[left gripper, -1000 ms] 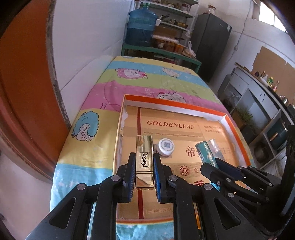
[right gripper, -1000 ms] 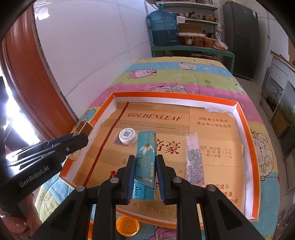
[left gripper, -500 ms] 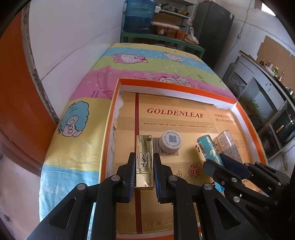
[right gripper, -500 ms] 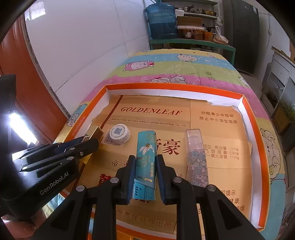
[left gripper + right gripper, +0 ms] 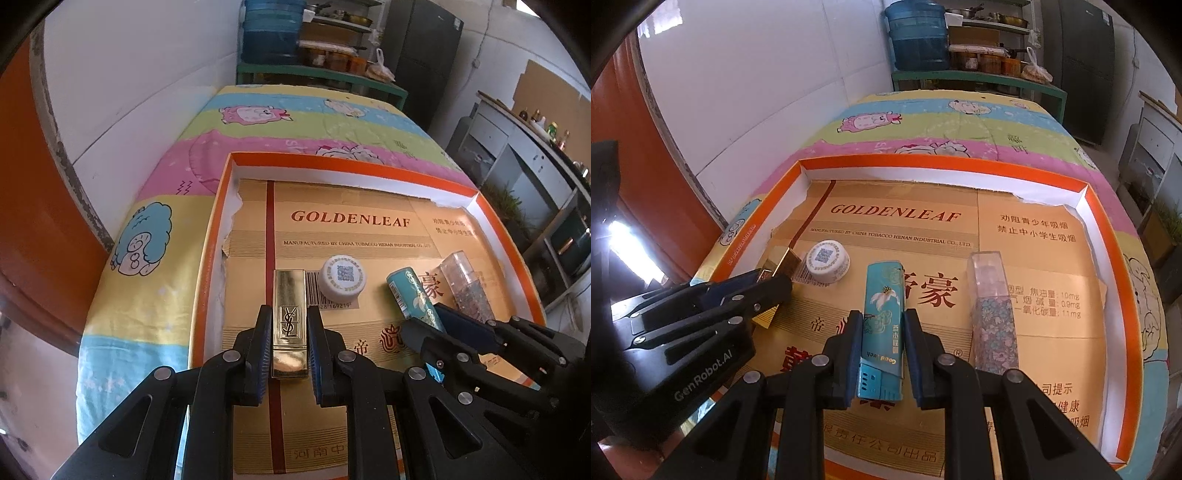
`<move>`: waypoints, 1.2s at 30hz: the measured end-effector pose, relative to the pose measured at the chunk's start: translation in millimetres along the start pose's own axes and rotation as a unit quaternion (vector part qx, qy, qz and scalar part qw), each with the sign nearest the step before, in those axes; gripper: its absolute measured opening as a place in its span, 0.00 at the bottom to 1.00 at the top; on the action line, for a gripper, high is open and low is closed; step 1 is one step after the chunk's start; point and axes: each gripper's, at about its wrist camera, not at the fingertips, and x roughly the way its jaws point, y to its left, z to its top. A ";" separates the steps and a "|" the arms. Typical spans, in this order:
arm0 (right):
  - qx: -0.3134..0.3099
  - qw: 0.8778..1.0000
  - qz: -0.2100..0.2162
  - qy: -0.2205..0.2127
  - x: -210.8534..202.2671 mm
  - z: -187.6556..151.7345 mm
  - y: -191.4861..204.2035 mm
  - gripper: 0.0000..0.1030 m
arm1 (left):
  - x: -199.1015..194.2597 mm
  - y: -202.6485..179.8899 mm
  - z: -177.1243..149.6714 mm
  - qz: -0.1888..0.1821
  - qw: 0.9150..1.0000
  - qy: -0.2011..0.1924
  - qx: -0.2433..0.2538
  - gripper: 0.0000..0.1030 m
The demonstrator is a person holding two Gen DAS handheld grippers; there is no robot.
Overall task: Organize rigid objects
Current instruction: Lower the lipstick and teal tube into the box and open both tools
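My left gripper (image 5: 289, 321) is shut on a gold YSL lipstick case (image 5: 289, 317), held low over the left part of the orange-rimmed tray (image 5: 332, 162). My right gripper (image 5: 882, 325) is shut on a teal lighter (image 5: 882, 314), held low over the tray's middle. A white cap (image 5: 342, 277) lies between them on the tray's Goldenleaf cardboard lining. A clear flowered tube (image 5: 993, 314) lies to the right of the lighter. In the right wrist view the left gripper (image 5: 768, 284) and the lipstick case (image 5: 783, 264) show at the left.
The tray (image 5: 1115, 258) rests on a striped cartoon bedspread (image 5: 295, 122). A white wall and an orange door frame (image 5: 33, 206) run along the left. A green shelf with a blue water jug (image 5: 916, 33) stands at the far end. Cabinets (image 5: 524, 166) stand to the right.
Both grippers have moved forward over the tray and lower, still holding the lipstick case and the lighter. The cap and the tube have not moved.
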 end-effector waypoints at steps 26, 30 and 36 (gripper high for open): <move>-0.005 1.000 -0.003 -0.017 -12.3 1.0 3.6 0.23 | -25.9 1.5 -0.3 -0.019 0.999 -0.032 -0.009 0.31; -0.002 1.000 -0.004 -0.014 -13.6 -0.5 2.9 0.23 | -30.2 2.1 -2.0 -0.021 0.999 -0.034 -0.010 0.31; 0.000 1.000 -0.009 -0.017 -20.5 -2.2 3.6 0.23 | -38.4 0.9 -5.3 -0.025 0.999 -0.039 -0.013 0.31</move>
